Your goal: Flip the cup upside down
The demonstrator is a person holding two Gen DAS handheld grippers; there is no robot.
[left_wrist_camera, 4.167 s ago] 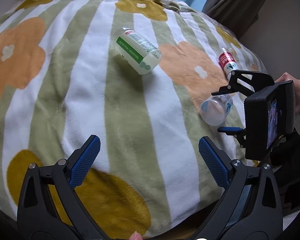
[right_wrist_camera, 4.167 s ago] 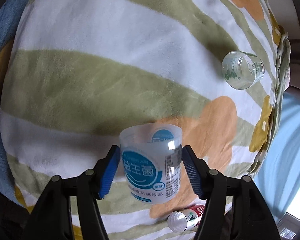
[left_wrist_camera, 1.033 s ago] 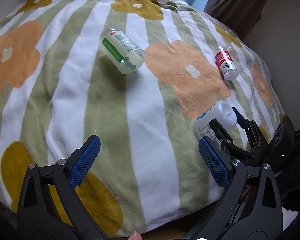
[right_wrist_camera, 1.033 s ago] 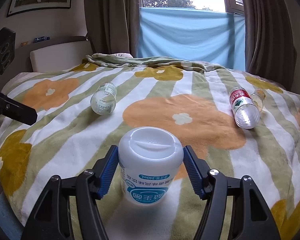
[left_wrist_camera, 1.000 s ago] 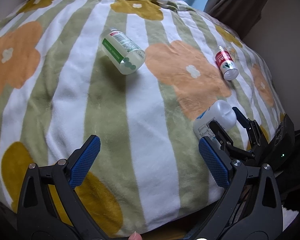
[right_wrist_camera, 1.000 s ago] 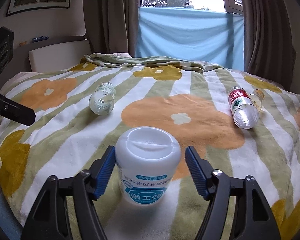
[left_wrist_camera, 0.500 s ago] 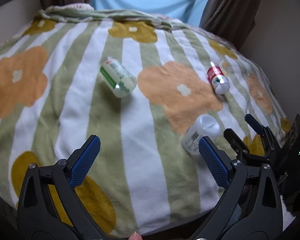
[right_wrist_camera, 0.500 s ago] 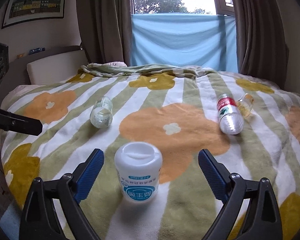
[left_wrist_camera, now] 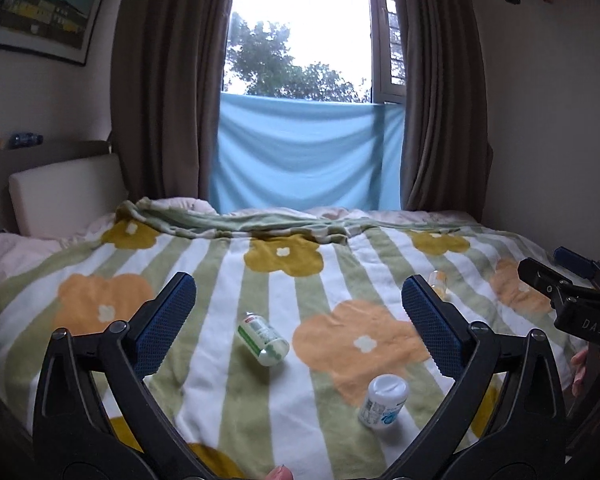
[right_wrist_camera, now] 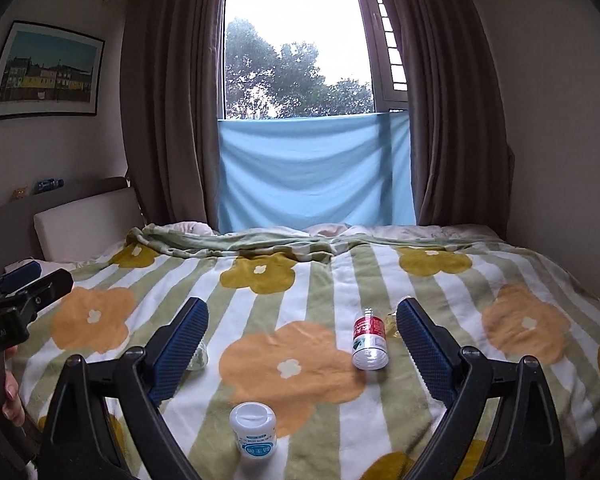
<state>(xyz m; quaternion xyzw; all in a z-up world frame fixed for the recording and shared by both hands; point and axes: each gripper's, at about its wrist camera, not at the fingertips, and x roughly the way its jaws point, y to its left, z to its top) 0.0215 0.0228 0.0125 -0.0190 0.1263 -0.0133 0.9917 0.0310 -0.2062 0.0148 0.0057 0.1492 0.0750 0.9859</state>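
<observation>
We see the cup [right_wrist_camera: 253, 430] standing on the blanket [right_wrist_camera: 340, 280] of the bed, closed base up and printed label inverted, so it sits upside down. In the right wrist view it is at 6 o'clock, low and between the fingers of the right gripper [right_wrist_camera: 302, 352] but well clear of both; that gripper is released, spread wide, grasping nothing. In the left wrist view the cup [left_wrist_camera: 383, 400] sits at 5 o'clock, leaning slightly on the soft cover. Our left gripper [left_wrist_camera: 296, 326] is likewise released and empty. A green-labelled bottle [left_wrist_camera: 263, 339] lies on its side near centre between its fingers. A red-labelled bottle [right_wrist_camera: 369, 340] lies at 3 o'clock of the cup in the right view, well apart. Blue cloth [right_wrist_camera: 316, 168] hangs across the window at 12 o'clock.
</observation>
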